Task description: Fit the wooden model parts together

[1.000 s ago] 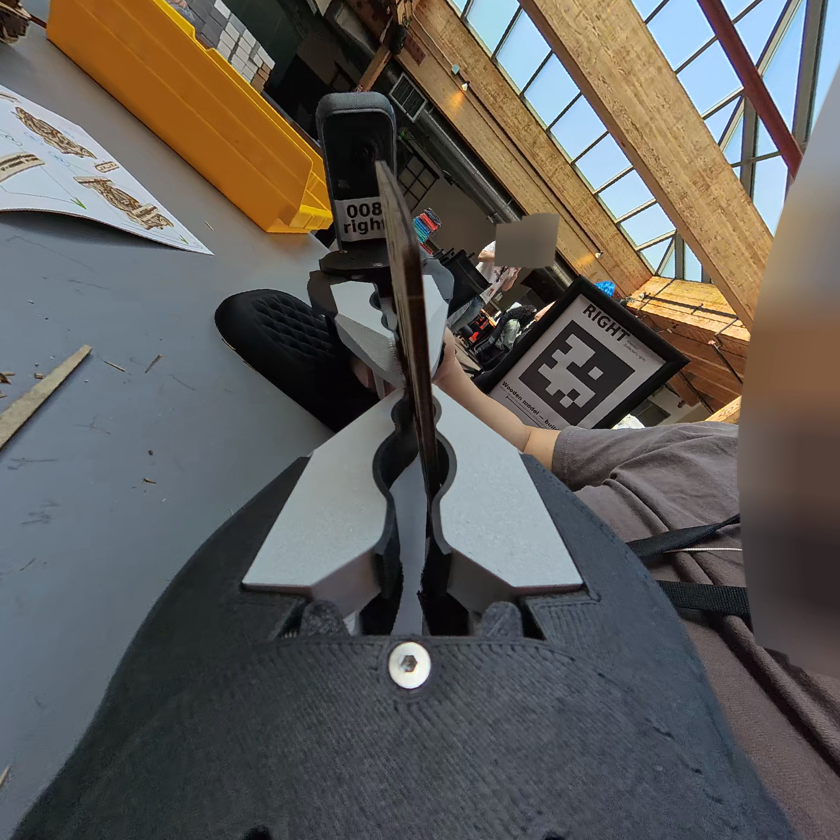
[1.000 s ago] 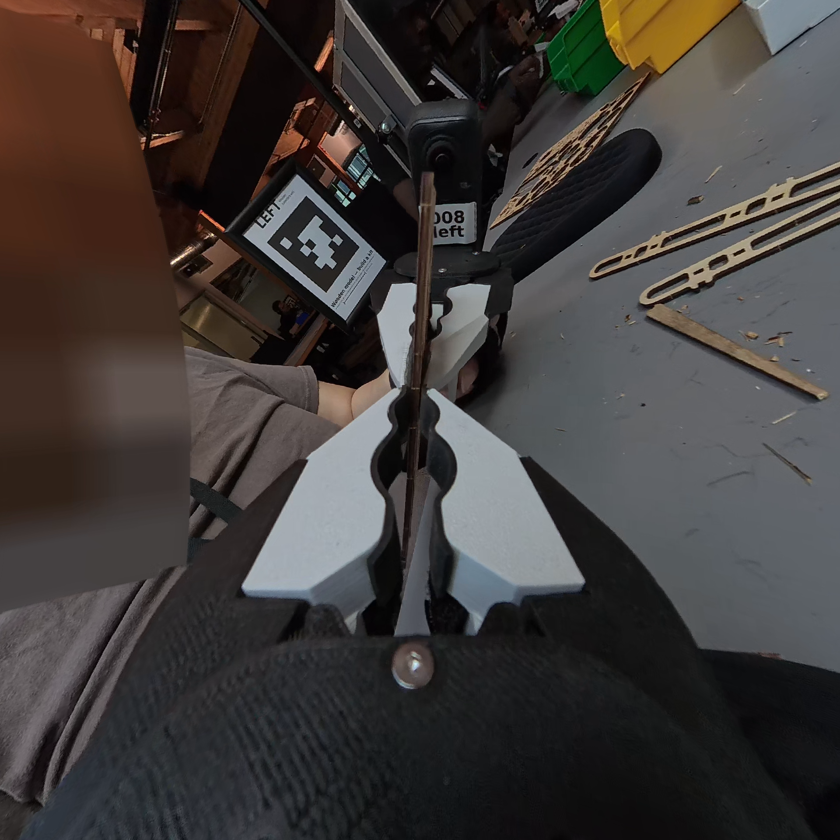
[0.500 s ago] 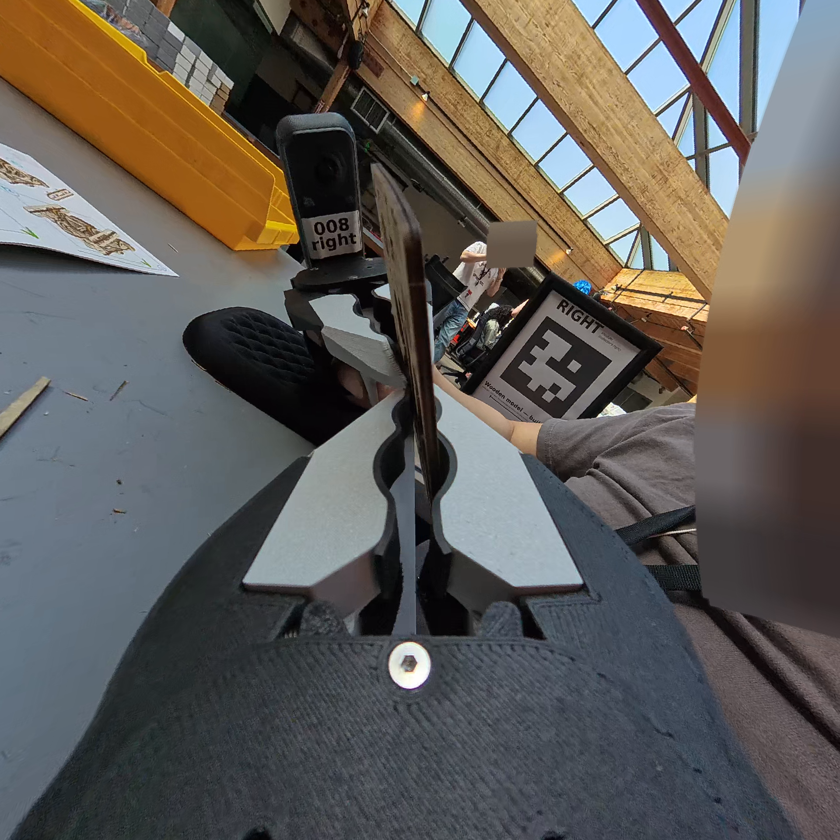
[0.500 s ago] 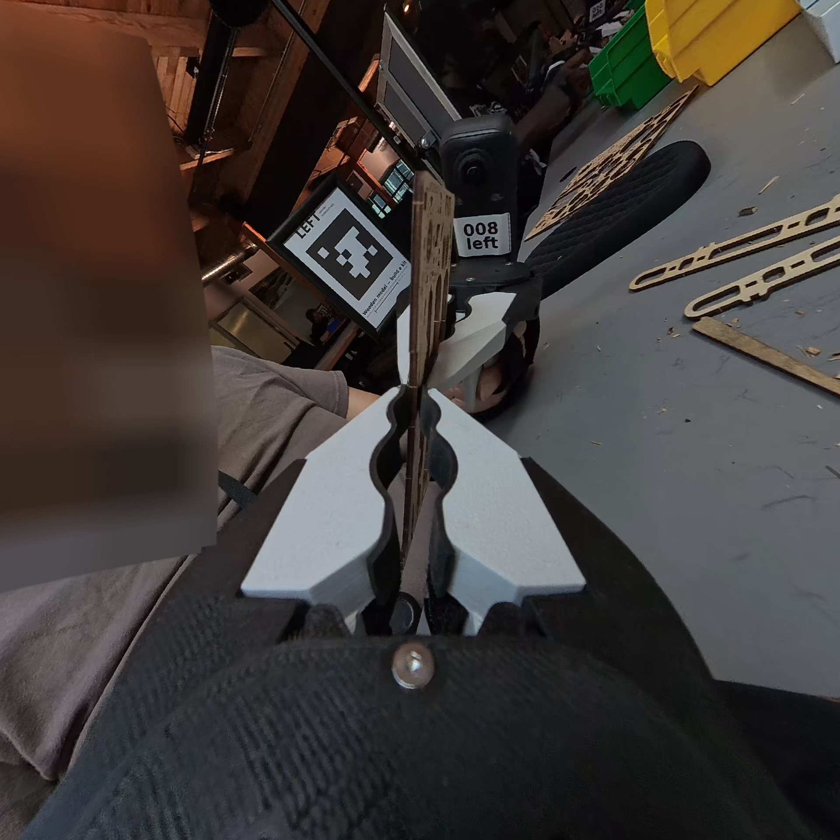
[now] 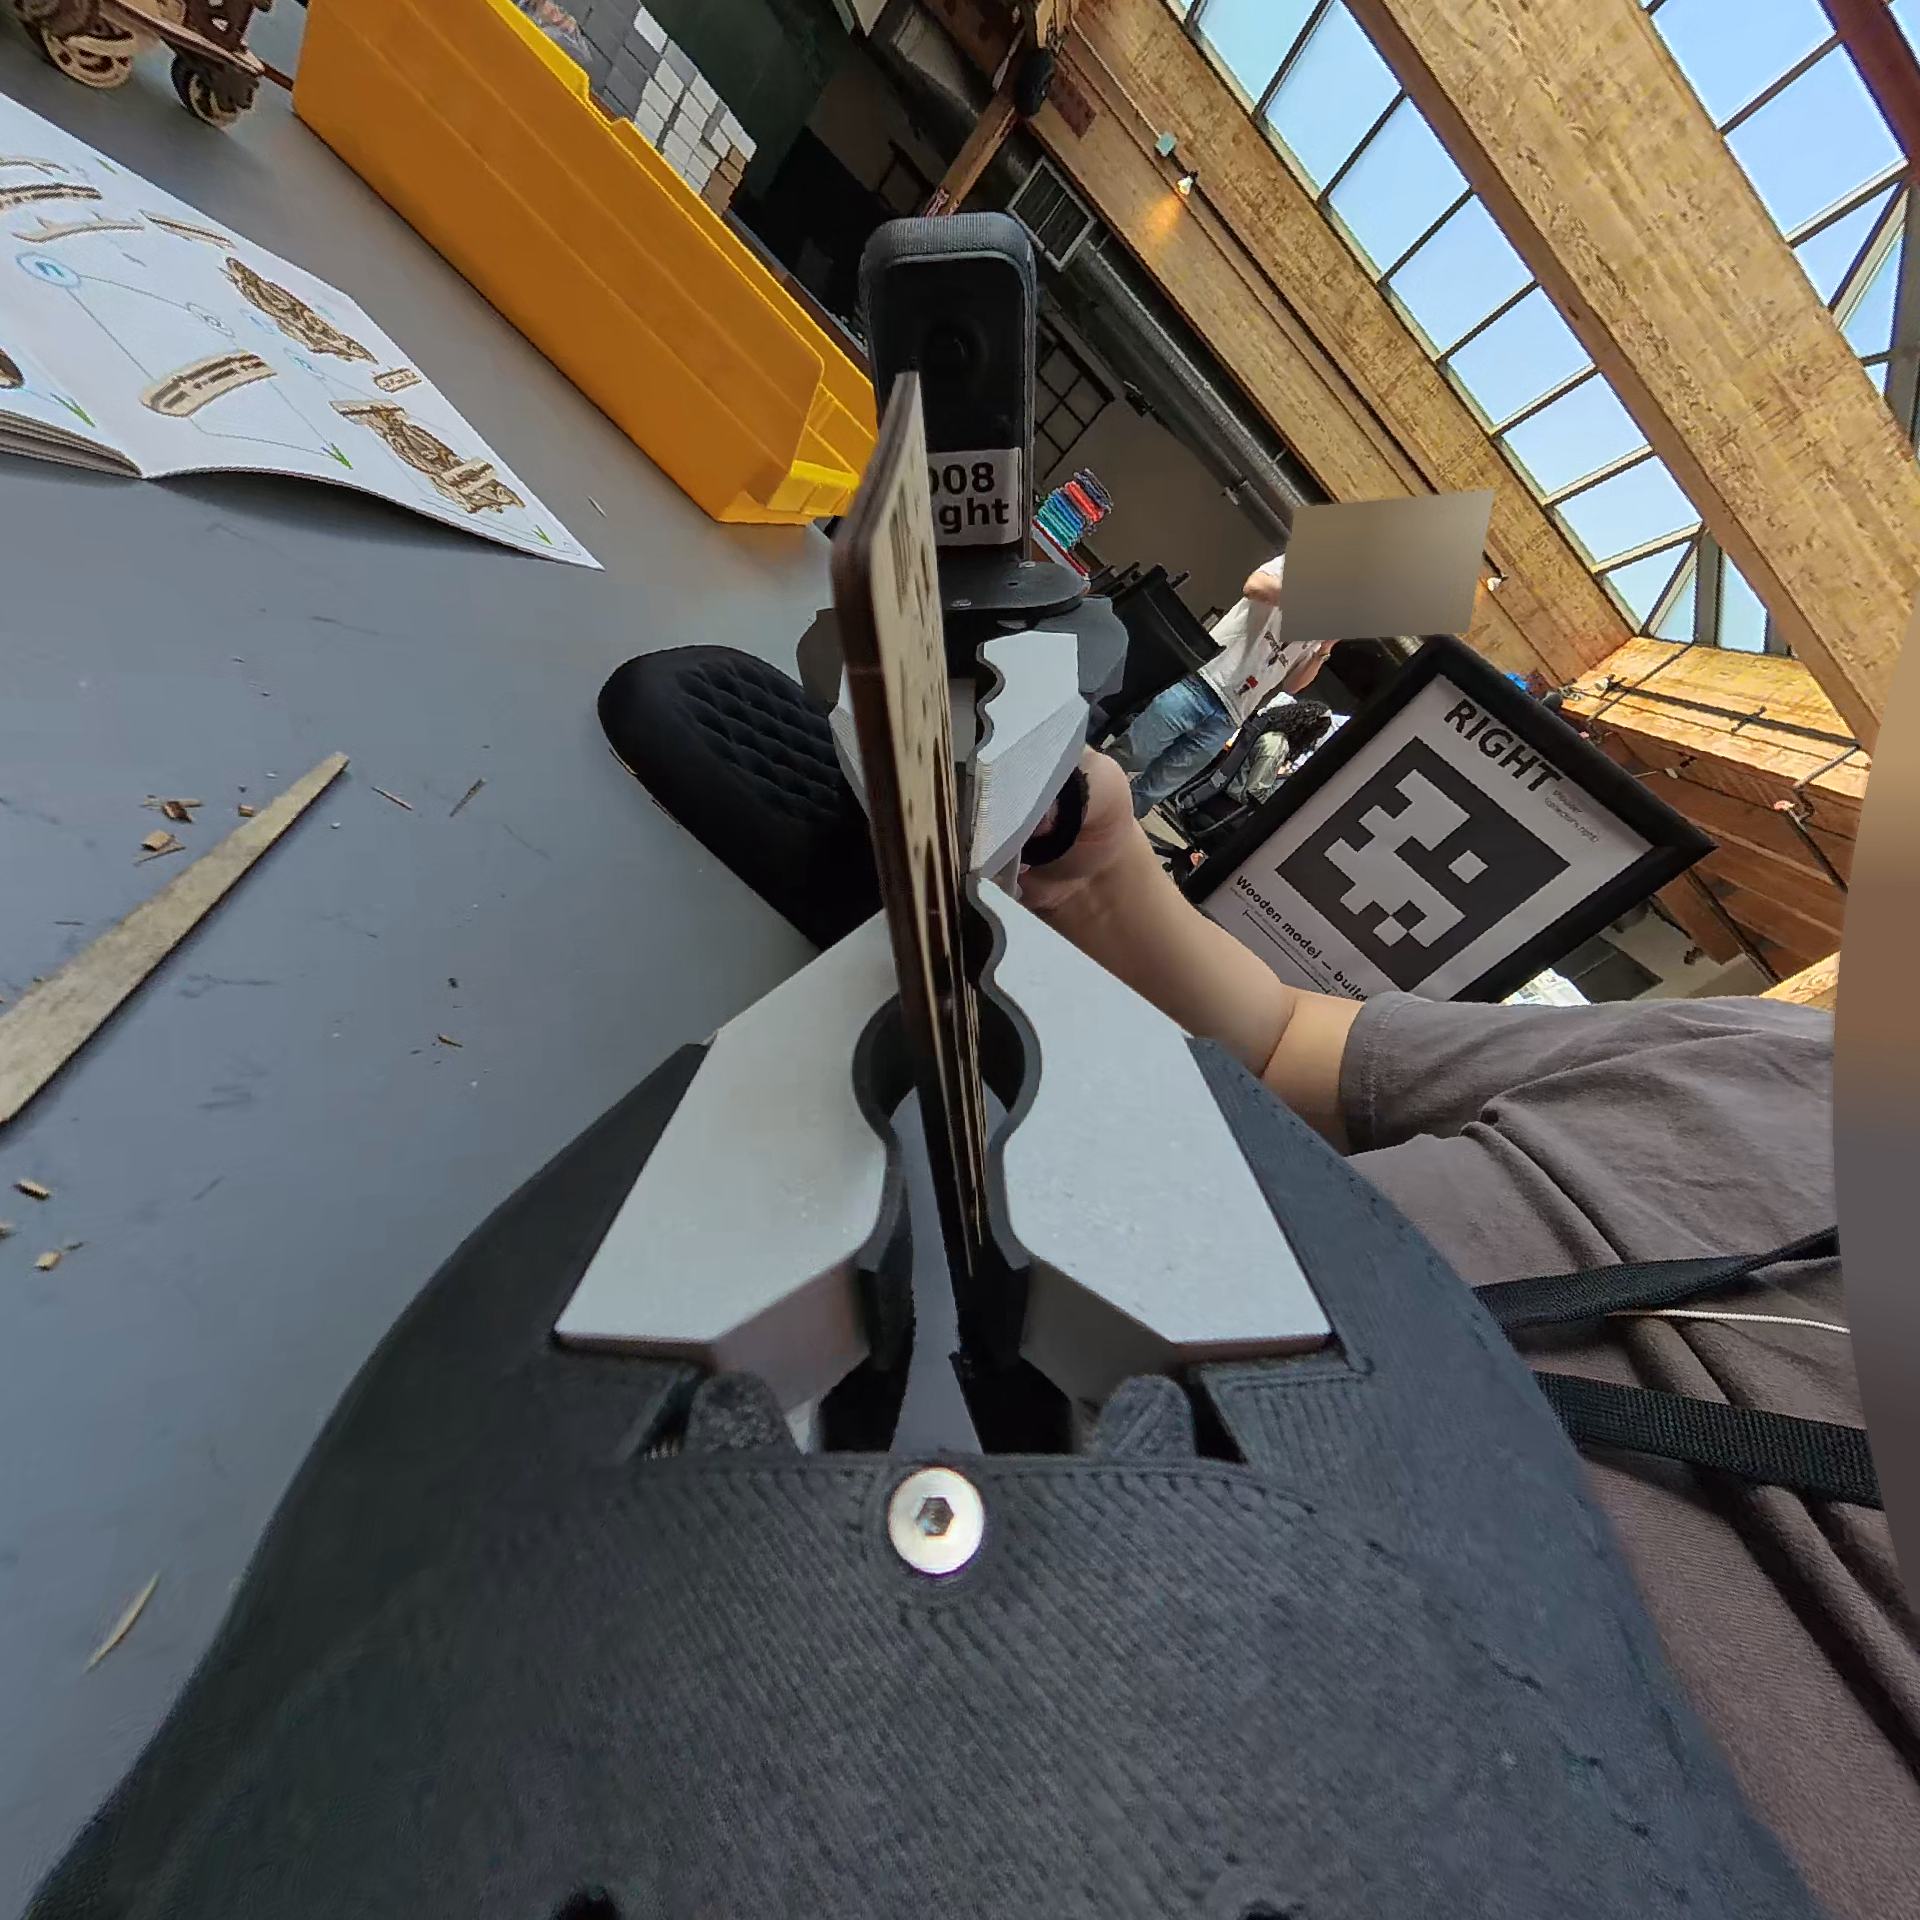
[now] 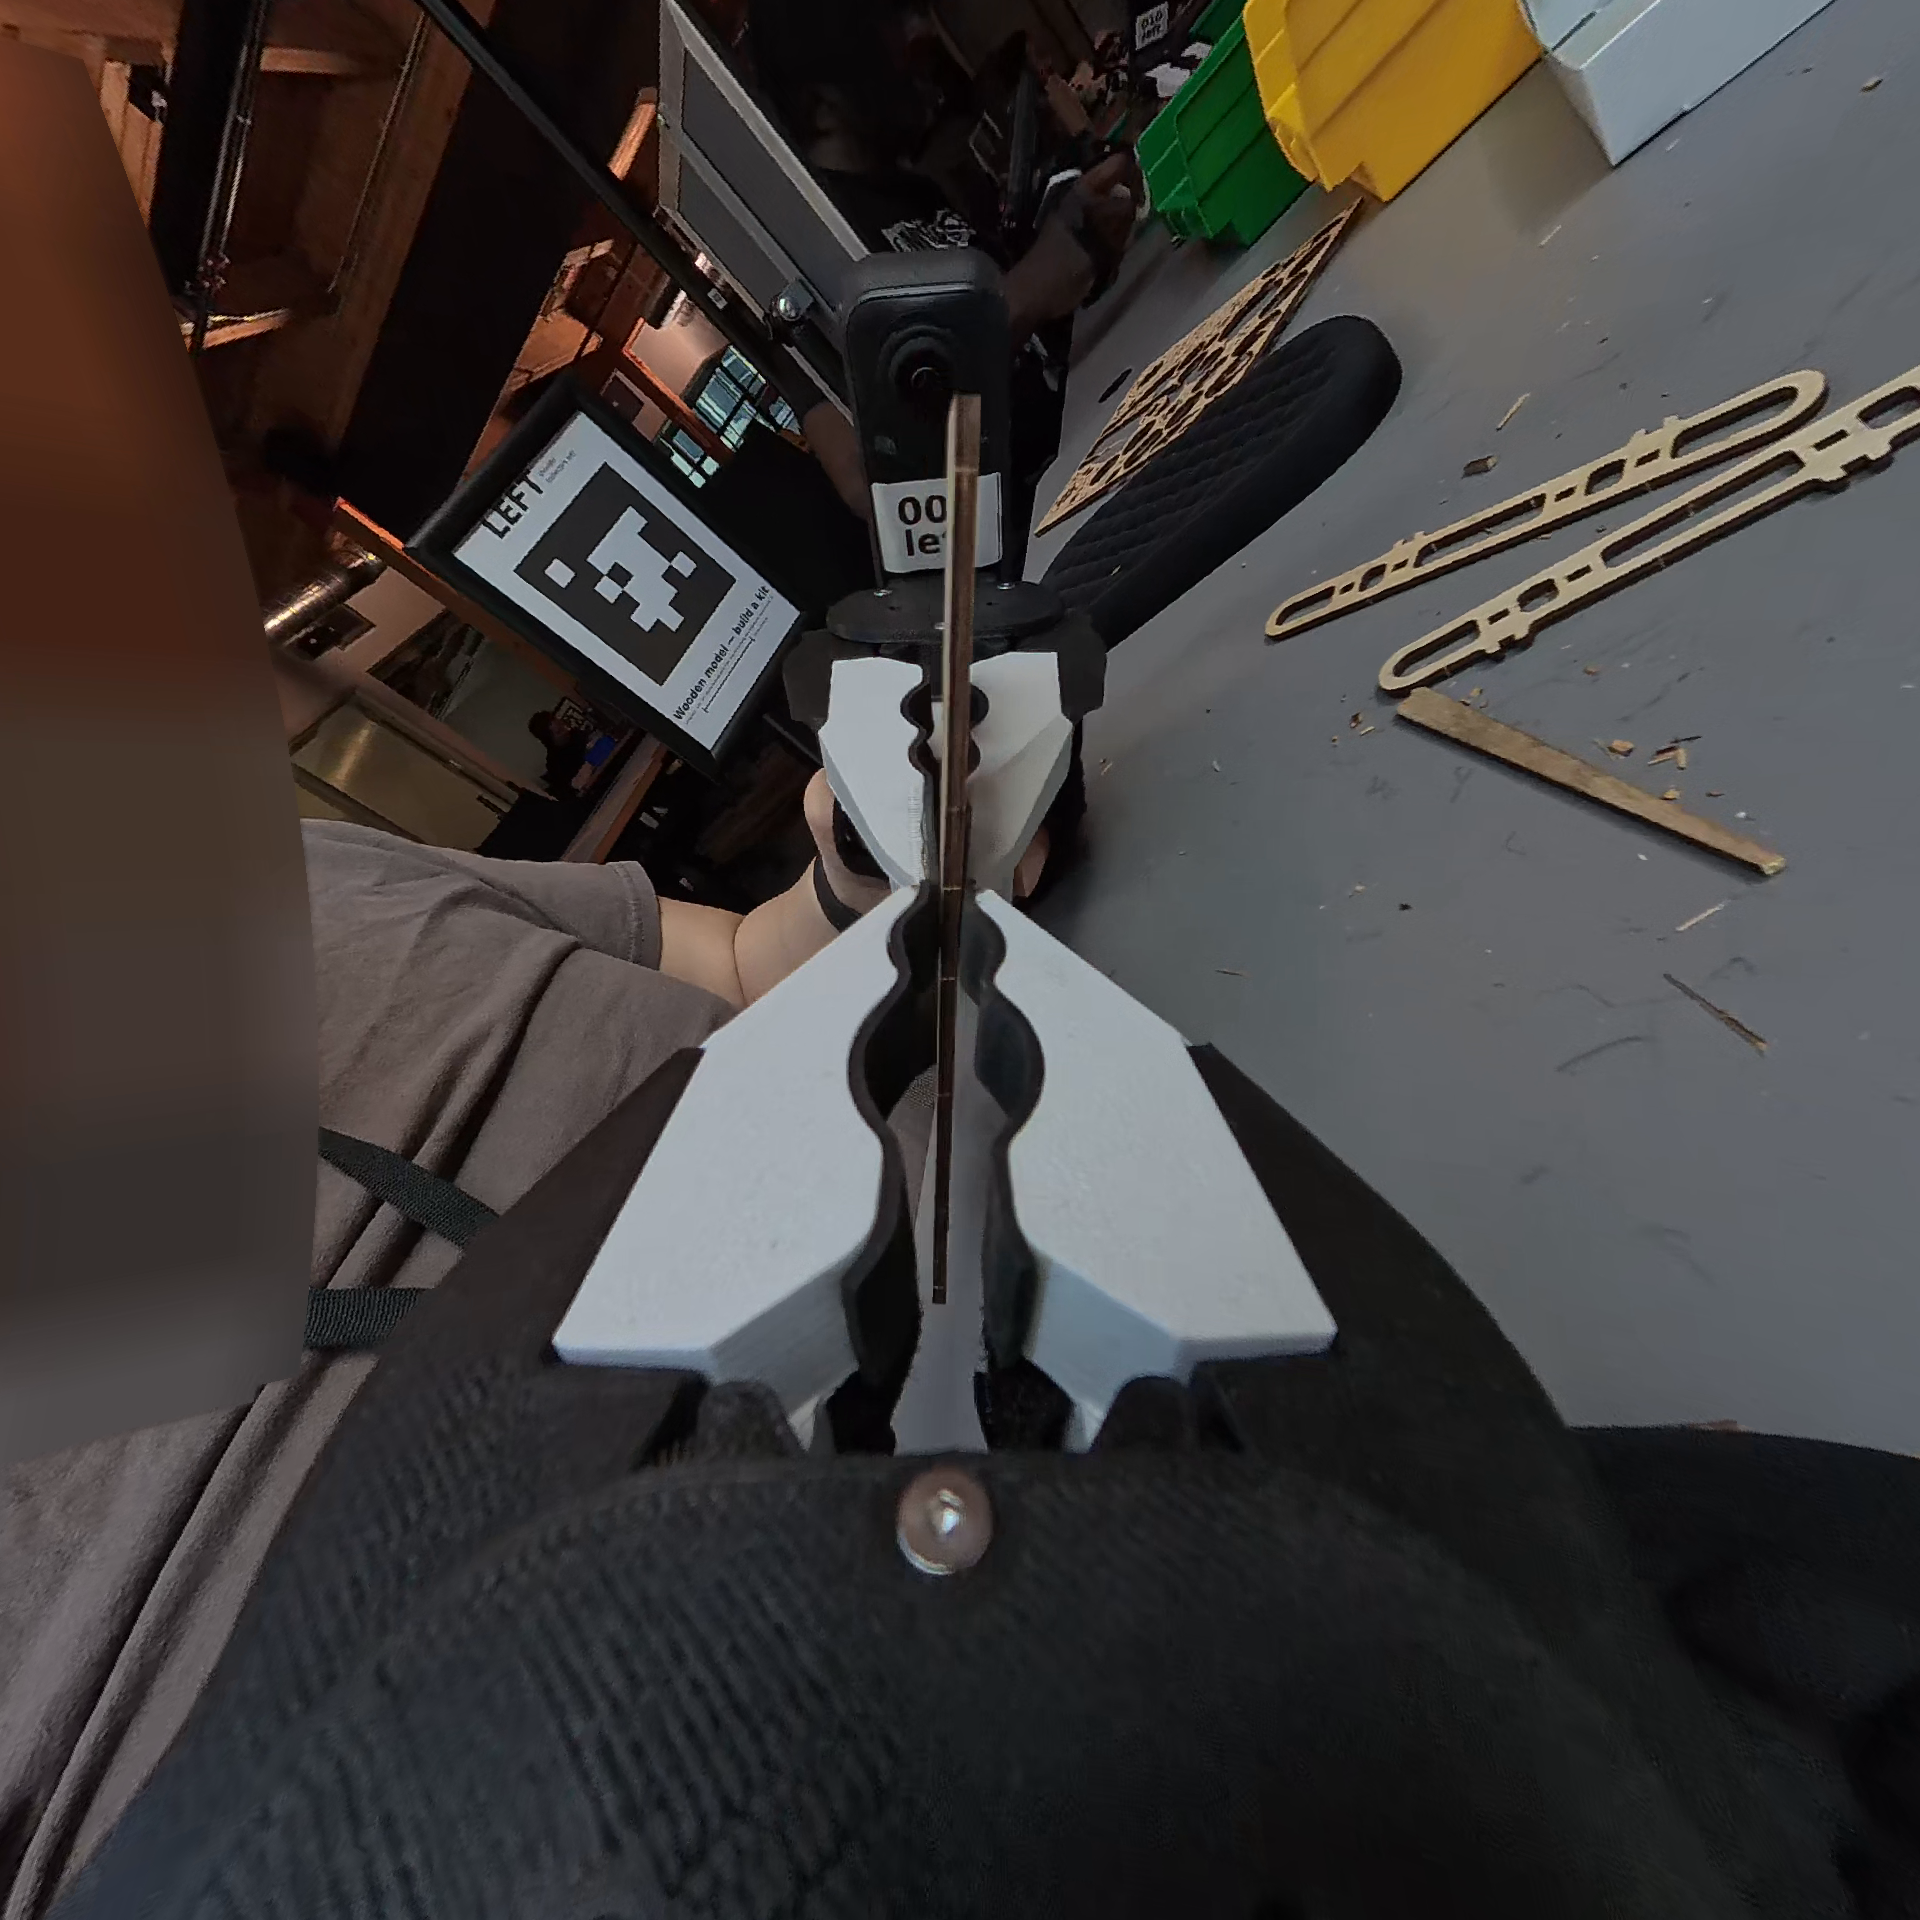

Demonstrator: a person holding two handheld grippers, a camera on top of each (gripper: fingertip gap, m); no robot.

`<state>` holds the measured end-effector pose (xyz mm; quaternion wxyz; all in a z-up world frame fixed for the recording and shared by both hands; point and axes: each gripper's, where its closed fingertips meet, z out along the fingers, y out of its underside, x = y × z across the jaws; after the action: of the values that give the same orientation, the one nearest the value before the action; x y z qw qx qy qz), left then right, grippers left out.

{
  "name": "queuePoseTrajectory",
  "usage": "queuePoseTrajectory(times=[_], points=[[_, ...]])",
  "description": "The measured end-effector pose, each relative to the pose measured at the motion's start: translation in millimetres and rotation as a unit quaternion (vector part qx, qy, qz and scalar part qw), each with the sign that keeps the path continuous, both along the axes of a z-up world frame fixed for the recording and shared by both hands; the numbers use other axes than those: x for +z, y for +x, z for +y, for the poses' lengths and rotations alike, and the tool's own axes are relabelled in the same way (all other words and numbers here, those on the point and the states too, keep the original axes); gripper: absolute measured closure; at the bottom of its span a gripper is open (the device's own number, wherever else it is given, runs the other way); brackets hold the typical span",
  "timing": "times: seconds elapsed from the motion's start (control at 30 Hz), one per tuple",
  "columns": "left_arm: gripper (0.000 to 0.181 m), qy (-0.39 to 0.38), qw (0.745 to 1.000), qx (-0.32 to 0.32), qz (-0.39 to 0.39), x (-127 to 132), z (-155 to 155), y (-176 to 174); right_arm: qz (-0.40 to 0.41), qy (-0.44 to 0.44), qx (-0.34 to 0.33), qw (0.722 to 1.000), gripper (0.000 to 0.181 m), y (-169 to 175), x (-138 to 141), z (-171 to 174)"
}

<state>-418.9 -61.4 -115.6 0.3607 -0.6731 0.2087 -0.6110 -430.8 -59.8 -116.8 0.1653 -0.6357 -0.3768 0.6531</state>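
Gripping: I see both claws clamped on one thin flat laser-cut wooden panel [image 5: 914, 790], held edge-on above the grey bench [image 5: 343, 935].
Left claw [image 5: 940, 914]: clamped on near end.
Right claw [image 6: 945, 904]: clamped on opposite end.

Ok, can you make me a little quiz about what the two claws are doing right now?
1. True or false: the left claw and the right claw both grip one thin wooden sheet.
2. How many long slotted wooden strips lie flat on the grey table? A one, B two, C four.
3. Fill in: the open instruction booklet lies near a ____ bin.
Key: 1 true; 2 B; 3 yellow.
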Motion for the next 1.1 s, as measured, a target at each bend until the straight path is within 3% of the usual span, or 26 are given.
queuePoseTrajectory(times=[0.23, 0.67, 0.73, 0.87, 1.1], points=[[0.181, 0.01, 0.997, 0.052, 0.057, -10.8, 4.8, -4.6, -0.041, 0.013, -0.019, 0.999, 0.18, -3.7, -13.3, 4.7], [0.181, -0.018, 0.995, 0.067, 0.07, -18.9, 11.8, -7.1, -0.068, 0.018, -0.043, 0.997, 0.179, -5.4, -22.5, 11.7], [0.181, -0.019, 0.996, 0.062, 0.057, -16.4, 11.8, -7.3, -0.067, 0.033, -0.047, 0.996, 0.179, -6.0, -21.8, 12.5], [0.181, -0.012, 0.999, 0.044, 0.027, -8.6, 9.4, -5.1, -0.031, -0.039, -0.005, 0.999, 0.18, -2.1, -12.2, 6.6], [0.181, -0.036, 0.999, 0.035, 0.007, -8.6, 11.3, -6.9, -0.039, -0.022, -0.007, 0.999, 0.181, -3.3, -13.7, 5.8]])
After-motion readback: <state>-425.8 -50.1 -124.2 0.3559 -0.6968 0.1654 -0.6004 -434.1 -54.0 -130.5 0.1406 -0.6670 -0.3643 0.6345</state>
